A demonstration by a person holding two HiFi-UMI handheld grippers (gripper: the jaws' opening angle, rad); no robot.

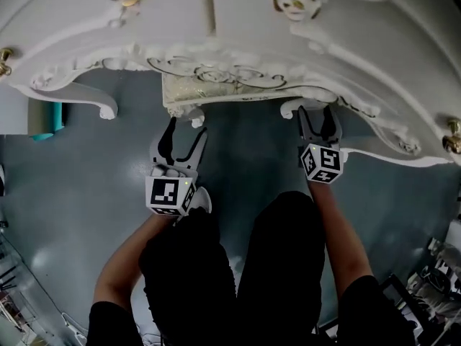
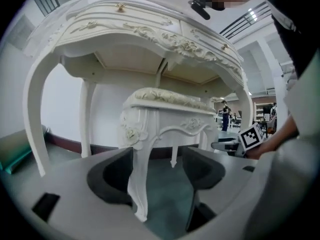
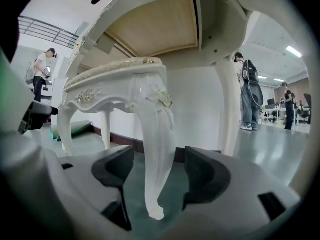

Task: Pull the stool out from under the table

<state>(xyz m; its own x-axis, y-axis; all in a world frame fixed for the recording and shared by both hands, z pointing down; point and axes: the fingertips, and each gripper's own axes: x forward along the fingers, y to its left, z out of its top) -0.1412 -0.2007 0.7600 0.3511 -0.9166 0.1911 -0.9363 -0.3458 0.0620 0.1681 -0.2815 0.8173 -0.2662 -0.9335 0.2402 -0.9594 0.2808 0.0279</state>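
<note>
The white carved stool (image 1: 196, 89) stands tucked under the ornate white table (image 1: 216, 20); only its cream seat edge and front legs show in the head view. My left gripper (image 1: 186, 128) is open at the stool's front left leg (image 2: 138, 184), which stands between the pads without contact. My right gripper (image 1: 316, 114) is open too, with the front right leg (image 3: 157, 169) between its pads (image 3: 206, 176) and a gap on both sides. In the left gripper view the stool (image 2: 167, 109) shows whole beneath the table (image 2: 150, 29), and the right gripper (image 2: 248, 139) is at its far side.
The table's curved legs (image 2: 37, 114) (image 3: 227, 104) flank the stool. A teal object (image 1: 45, 117) sits on the grey floor at left, and equipment (image 1: 432, 280) lies at lower right. People (image 3: 248, 91) stand far off. The operator's dark trousers (image 1: 238, 265) fill the foreground.
</note>
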